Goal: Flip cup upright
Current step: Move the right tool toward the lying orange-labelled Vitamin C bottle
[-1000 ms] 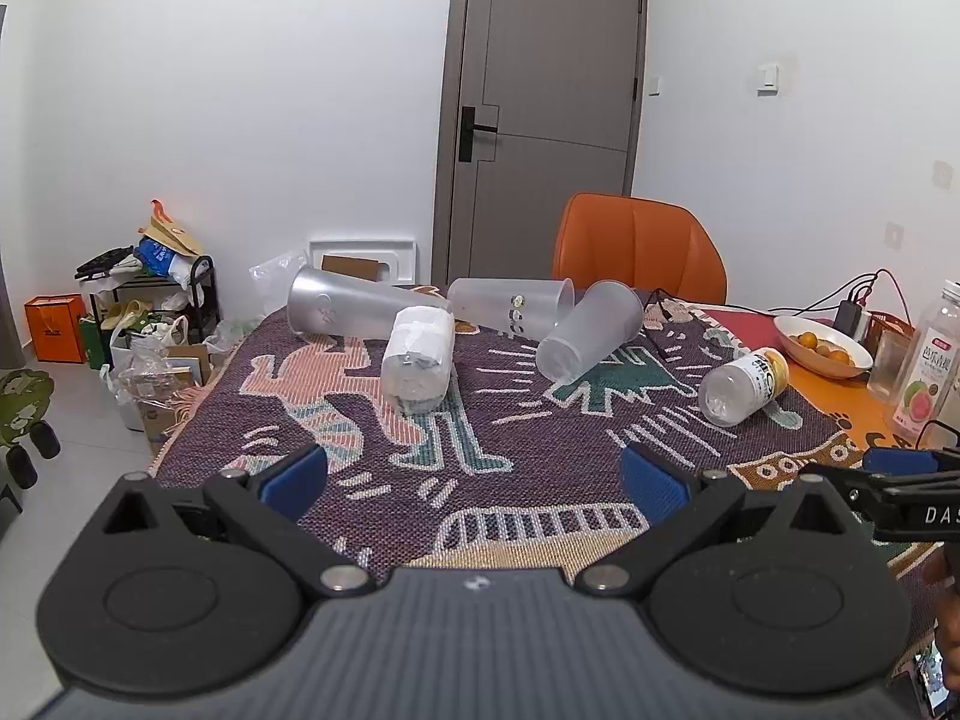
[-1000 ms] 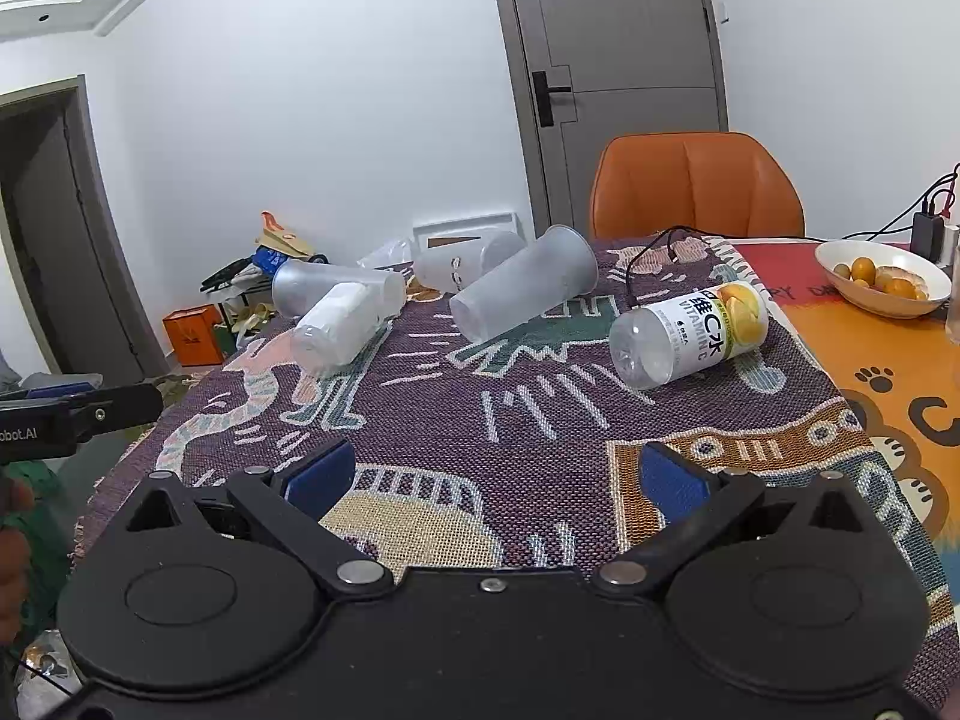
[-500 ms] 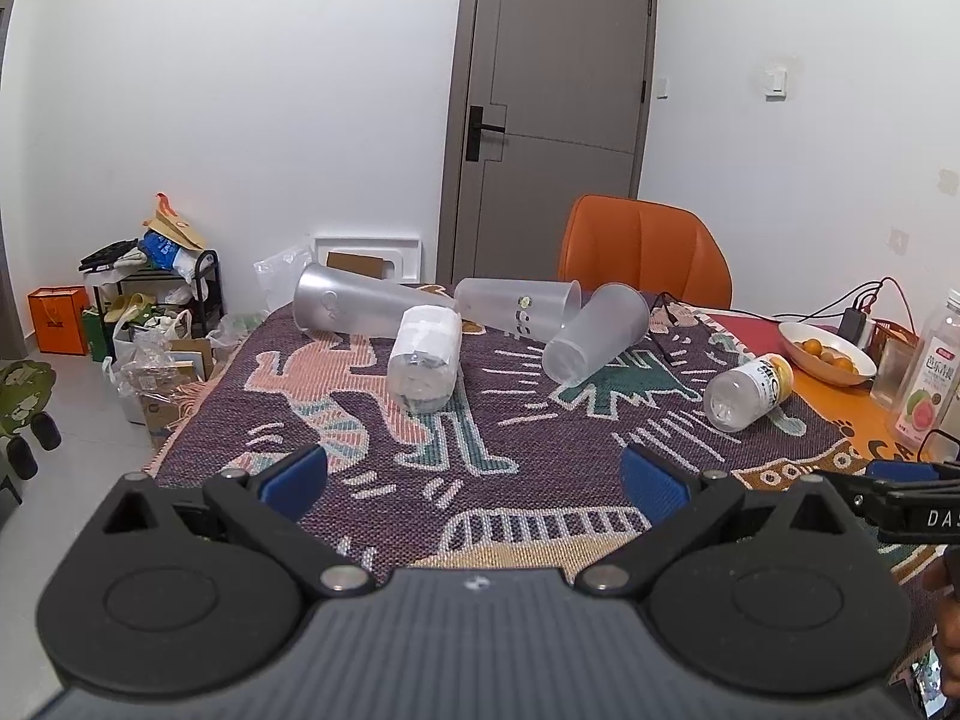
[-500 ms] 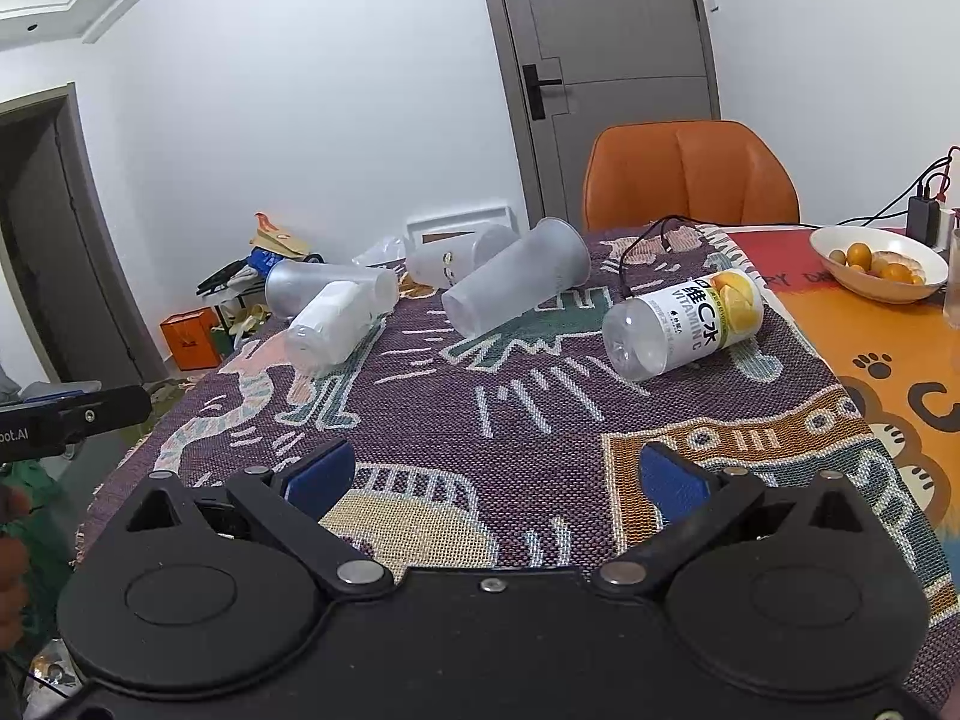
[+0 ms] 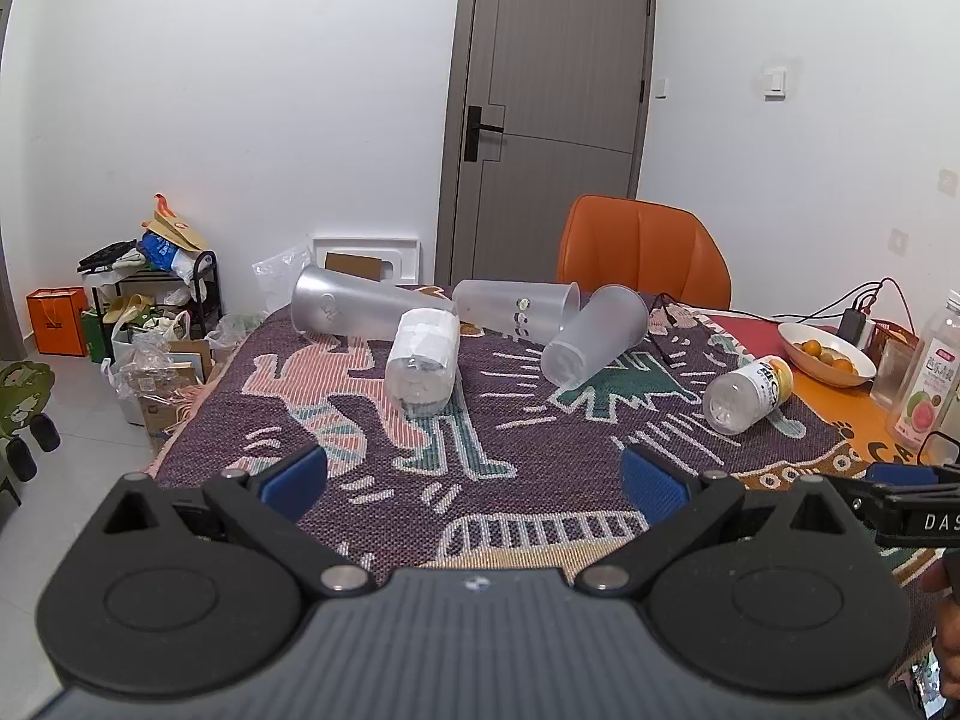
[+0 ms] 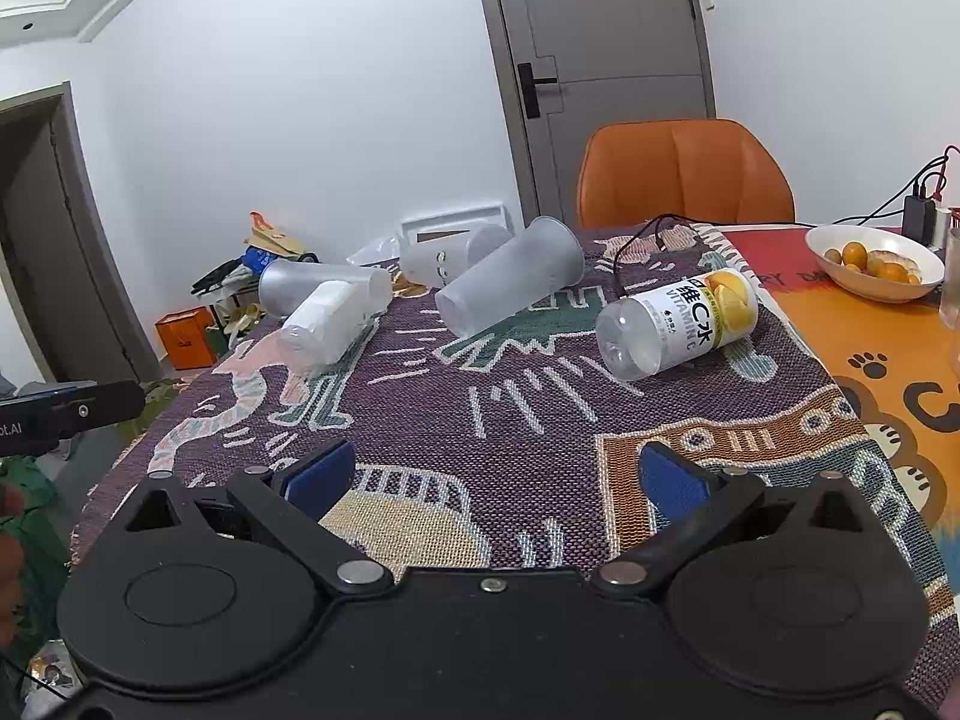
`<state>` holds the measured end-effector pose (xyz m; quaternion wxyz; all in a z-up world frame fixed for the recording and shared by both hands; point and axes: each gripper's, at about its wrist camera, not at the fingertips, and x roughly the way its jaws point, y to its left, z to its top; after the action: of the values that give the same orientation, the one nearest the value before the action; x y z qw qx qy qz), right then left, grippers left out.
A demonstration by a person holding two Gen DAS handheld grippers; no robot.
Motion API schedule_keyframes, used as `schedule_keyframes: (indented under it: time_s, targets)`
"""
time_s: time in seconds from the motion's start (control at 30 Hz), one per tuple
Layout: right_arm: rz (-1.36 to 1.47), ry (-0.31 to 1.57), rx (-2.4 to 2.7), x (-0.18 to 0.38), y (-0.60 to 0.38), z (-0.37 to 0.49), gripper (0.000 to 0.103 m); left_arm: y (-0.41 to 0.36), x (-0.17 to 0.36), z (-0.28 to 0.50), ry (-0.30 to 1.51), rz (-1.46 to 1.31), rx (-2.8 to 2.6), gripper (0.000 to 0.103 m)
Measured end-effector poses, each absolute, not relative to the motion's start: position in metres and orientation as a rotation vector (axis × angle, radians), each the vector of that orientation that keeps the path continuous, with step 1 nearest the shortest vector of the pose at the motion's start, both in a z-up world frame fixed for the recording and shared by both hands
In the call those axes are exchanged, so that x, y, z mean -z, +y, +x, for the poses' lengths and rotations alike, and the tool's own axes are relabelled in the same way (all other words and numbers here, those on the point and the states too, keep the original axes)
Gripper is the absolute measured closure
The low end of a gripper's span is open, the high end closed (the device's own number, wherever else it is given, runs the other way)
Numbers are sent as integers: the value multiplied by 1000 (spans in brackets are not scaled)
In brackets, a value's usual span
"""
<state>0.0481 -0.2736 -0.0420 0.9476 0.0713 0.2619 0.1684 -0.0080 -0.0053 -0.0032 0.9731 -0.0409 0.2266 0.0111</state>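
Observation:
Three frosted plastic cups lie on their sides at the far end of the patterned cloth: a left one [image 5: 360, 312] [image 6: 312, 288], a middle one with a face print [image 5: 510, 309] [image 6: 450, 258], and a right one [image 5: 594, 336] [image 6: 510, 285] with its base toward me. A white-labelled bottle [image 5: 420, 360] [image 6: 324, 321] and a yellow-labelled bottle [image 5: 747, 393] [image 6: 678, 321] also lie on their sides. My left gripper [image 5: 474, 477] and right gripper [image 6: 498, 474] are both open and empty, held over the near edge of the cloth, well short of the cups.
An orange chair [image 5: 645, 255] stands behind the table. A bowl of oranges [image 5: 825, 354] [image 6: 873, 261], a charger with cables [image 5: 855, 318], and a pink-labelled juice bottle [image 5: 933, 372] sit on the orange mat at right. Bags and boxes [image 5: 150, 324] clutter the floor at left.
Both views have shifted slightly, the scene sitting a little lower and farther in the frame. The cups and bottles have not moved. Both grippers stay open.

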Motion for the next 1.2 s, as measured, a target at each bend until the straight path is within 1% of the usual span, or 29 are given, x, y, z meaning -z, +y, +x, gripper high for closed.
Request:
schedule_keyframes:
  time_s: [0.37, 0.6, 0.87, 1.2]
  targets:
    - [173, 569, -331, 50, -279, 71, 0, -9, 3, 24, 493, -81, -8, 0]
    - [247, 616, -289, 62, -295, 101, 0, -15, 15, 56, 542, -78, -1, 0]
    - [328, 627, -261, 67, -310, 134, 0, -19, 25, 94, 585, -91, 1, 0]
    - [425, 654, -213, 80, -331, 174, 0, -41, 37, 139, 647, -57, 30, 0]
